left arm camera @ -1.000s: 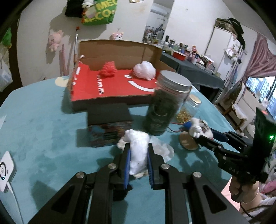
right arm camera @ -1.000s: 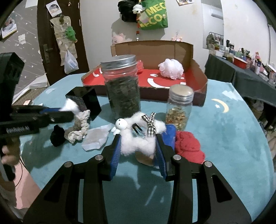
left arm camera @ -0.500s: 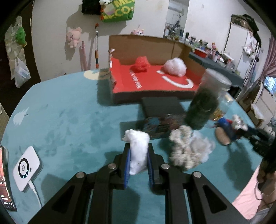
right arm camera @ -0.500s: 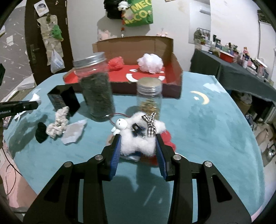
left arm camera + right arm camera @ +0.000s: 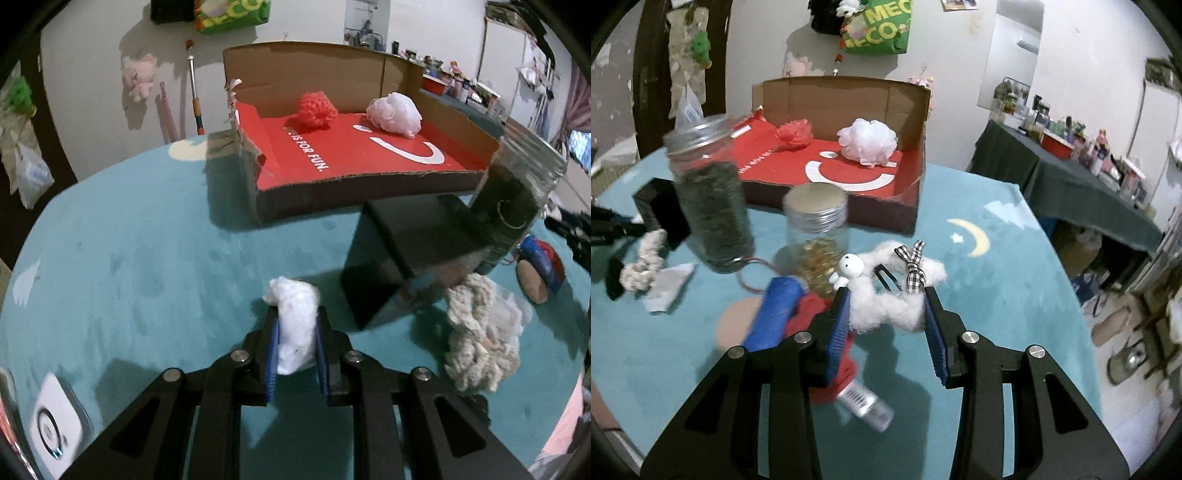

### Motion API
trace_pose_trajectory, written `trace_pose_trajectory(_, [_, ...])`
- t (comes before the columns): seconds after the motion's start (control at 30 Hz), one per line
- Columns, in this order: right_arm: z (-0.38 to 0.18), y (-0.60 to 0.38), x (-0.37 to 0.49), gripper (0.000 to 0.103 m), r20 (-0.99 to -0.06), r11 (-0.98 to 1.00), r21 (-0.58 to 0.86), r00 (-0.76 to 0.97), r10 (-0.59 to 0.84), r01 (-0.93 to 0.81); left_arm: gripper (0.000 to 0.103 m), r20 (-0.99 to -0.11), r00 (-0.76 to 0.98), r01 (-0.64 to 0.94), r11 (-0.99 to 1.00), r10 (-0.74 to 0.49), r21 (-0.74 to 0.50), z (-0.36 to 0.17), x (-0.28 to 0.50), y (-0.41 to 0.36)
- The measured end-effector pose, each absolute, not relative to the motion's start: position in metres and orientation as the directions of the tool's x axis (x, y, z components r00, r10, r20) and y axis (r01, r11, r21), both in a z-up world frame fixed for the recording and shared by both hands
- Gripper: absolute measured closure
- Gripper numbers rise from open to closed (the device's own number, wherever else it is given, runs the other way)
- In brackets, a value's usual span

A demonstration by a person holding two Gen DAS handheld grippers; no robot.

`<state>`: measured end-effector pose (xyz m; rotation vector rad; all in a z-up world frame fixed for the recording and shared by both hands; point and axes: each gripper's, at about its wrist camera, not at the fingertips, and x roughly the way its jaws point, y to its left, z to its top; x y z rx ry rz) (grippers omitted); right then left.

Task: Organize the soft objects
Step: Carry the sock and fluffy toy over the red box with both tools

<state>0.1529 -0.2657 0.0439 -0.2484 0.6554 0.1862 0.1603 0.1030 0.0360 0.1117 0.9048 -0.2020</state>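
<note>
The left tool (image 5: 296, 328) squeezed a white cotton wad (image 5: 295, 314) over the teal bench (image 5: 129, 258). The right tool (image 5: 886, 314) pinched a fluffy white toy (image 5: 886, 291) with a checked bow. Ahead sat the cardboard box (image 5: 369, 192), its red floor reading "IS FOR FUN." A tall dark jar (image 5: 709, 203) and a small gold-filled jar (image 5: 818, 236) stood before it. The green bag (image 5: 882, 27) on the wall read "ECO".

box (image 5: 369, 192) behind jars | two puffs (image 5: 395, 114) inside | rope (image 5: 476, 343) before tall jar (image 5: 513, 206)
</note>
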Motion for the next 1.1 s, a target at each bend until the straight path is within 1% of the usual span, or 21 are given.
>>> trace_pose_trajectory(0.13, [0.044,-0.265,0.169,0.066,-0.617,0.931,-0.238,0.783,0.075,-0.276,0.085,-0.783,0.613,0.255,0.965,-0.107,0.068,0.041,0.168,0.101])
trace_pose_trajectory(0.3, [0.05,-0.262,0.183,0.066,-0.615,0.906,-0.283,0.785,0.082,-0.316,0.085,-0.783,0.607,0.284,0.958,-0.138,0.051,0.053,0.176,0.106])
trace_pose_trajectory(0.5, [0.07,-0.259,0.196,0.066,-0.608,0.893,-0.273,0.783,0.128,-0.358,0.085,-0.774,0.612,0.301,0.953,-0.166,0.034,0.078,0.187,0.108])
trace_pose_trajectory(0.67, [0.085,-0.249,0.215,0.066,-0.6,0.87,-0.301,0.787,0.146,-0.391,0.085,-0.769,0.614,0.336,0.94,-0.178,0.051,0.096,0.206,0.093])
trace_pose_trajectory(0.77, [0.091,-0.243,0.229,0.066,-0.605,0.863,-0.292,0.778,0.166,-0.411,0.085,-0.774,0.608,0.354,0.933,-0.178,0.064,0.101,0.225,0.08])
trace_pose_trajectory(0.97, [0.096,-0.225,0.268,0.066,-0.654,0.858,-0.224,0.724,0.22,-0.463,0.085,-0.811,0.554,0.341,0.94,-0.191,0.012,0.098,0.269,0.062])
trace_pose_trajectory(1.1, [0.092,-0.217,0.302,0.066,-0.729,0.868,-0.158,0.649,0.219,-0.471,0.084,-0.831,0.524,0.338,0.941,-0.187,0.002,0.094,0.291,0.051])
